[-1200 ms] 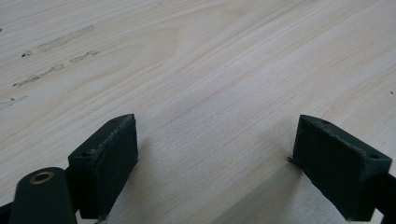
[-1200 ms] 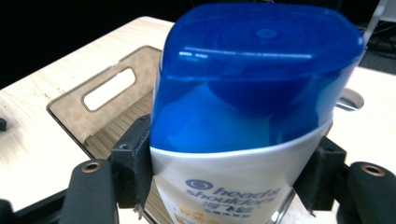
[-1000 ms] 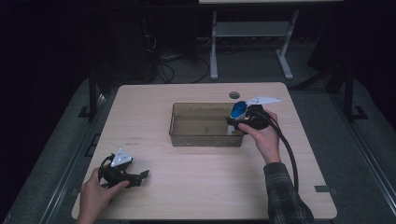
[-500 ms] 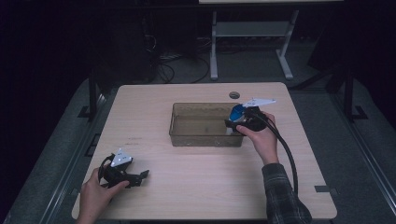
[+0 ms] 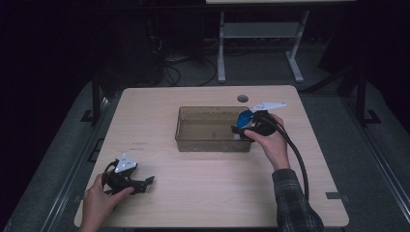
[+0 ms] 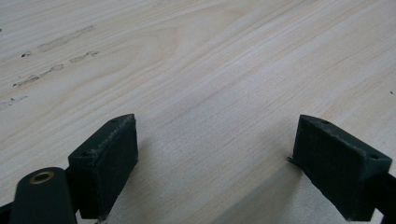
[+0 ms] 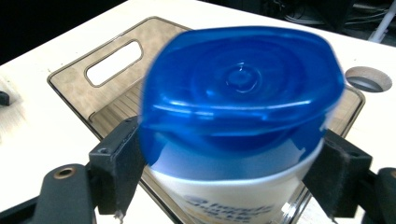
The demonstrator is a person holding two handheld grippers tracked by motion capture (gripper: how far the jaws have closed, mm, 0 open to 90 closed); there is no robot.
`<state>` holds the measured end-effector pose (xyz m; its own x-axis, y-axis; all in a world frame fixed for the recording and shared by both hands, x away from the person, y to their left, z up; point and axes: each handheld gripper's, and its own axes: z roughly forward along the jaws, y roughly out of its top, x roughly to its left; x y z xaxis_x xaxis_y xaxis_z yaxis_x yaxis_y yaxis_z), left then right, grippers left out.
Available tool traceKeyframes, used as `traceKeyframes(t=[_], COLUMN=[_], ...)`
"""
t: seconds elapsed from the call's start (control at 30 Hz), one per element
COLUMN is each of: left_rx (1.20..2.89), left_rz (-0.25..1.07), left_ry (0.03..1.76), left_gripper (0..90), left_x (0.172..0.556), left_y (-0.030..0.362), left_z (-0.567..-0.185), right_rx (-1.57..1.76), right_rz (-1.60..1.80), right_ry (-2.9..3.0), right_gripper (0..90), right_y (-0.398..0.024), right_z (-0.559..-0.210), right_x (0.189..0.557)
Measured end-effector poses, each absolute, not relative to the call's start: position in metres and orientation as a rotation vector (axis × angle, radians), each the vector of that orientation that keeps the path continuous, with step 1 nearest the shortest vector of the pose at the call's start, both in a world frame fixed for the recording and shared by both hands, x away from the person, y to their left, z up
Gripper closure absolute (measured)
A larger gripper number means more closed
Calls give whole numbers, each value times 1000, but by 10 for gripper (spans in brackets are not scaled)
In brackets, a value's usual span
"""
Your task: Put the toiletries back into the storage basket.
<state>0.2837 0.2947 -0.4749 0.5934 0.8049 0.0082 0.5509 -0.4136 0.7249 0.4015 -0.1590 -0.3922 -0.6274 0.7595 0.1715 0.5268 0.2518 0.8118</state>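
A white bottle with a blue flip cap hangs over the right end of a translucent brown bin. My right gripper holds its jaws on either side of the bottle. In the right gripper view the bottle is blurred while the jaws stay sharp. The right gripper has just been opening its jaws, with the bottle's white body loose between the pads above the bin. My left gripper rests on the table at the near left. It is open, with bare wood between its pads.
The pale wooden table has a round cable hole behind the bin, also seen as the hole in the right gripper view. A cable trails from the right gripper along the forearm. Dark floor and a desk frame lie beyond the far edge.
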Motion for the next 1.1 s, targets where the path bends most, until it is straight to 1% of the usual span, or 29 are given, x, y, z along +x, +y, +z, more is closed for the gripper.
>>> traceKeyframes(t=[0.07,0.3,1.1], left_rx=[2127,2126,2126], left_rz=[470,470,470], left_ry=[1069,1069,1069], left_gripper=[129,129,129], left_x=[284,284,284], left_y=[295,295,295], left_z=[-475,-475,-475], right_rx=[1197,1185,1201], right_rz=[1319,1323,1307], right_ry=[2269,2247,2234], right_gripper=[199,216,224], right_y=[-159,-162,-187], right_z=[-392,-393,-398], right_x=[401,397,373])
